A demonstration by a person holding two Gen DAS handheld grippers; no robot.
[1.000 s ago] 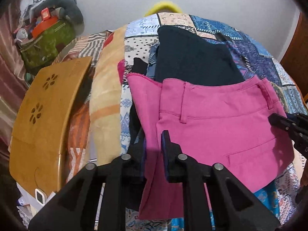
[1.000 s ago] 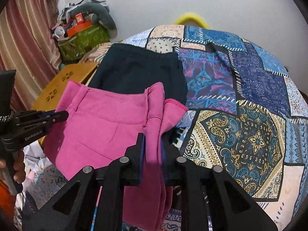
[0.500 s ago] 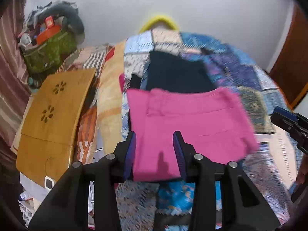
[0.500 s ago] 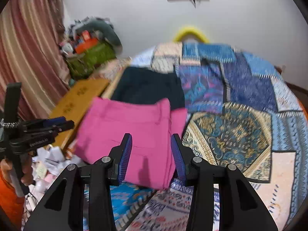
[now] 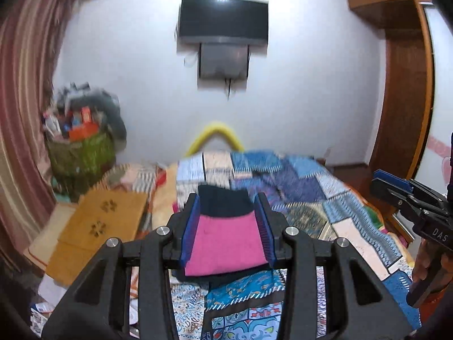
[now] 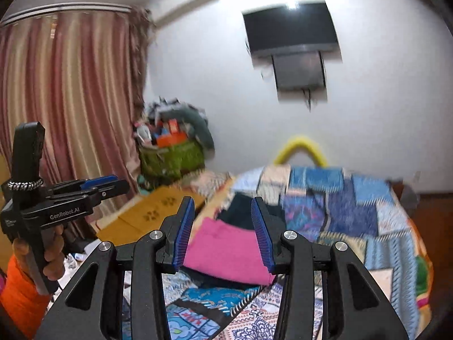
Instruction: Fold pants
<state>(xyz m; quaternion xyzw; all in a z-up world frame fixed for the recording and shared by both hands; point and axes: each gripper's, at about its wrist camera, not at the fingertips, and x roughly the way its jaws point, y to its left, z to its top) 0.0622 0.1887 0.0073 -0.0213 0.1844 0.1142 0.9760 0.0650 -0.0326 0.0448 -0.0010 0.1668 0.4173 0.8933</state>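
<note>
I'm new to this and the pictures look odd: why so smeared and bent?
Left wrist view: motion blur smears the quilt and basket; glare whitens the wall above the TV. Right wrist view: the fisheye bows the curtain; the pink pants look soft.

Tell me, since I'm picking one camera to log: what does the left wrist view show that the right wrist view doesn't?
Only the left wrist view shows the wooden wardrobe and the right gripper from outside. Only the right wrist view shows the curtain rail and the orange sleeve behind the left gripper. Both show the folded pink pants lying on the patchwork quilt, the wall TV, and open, empty grippers.
</note>
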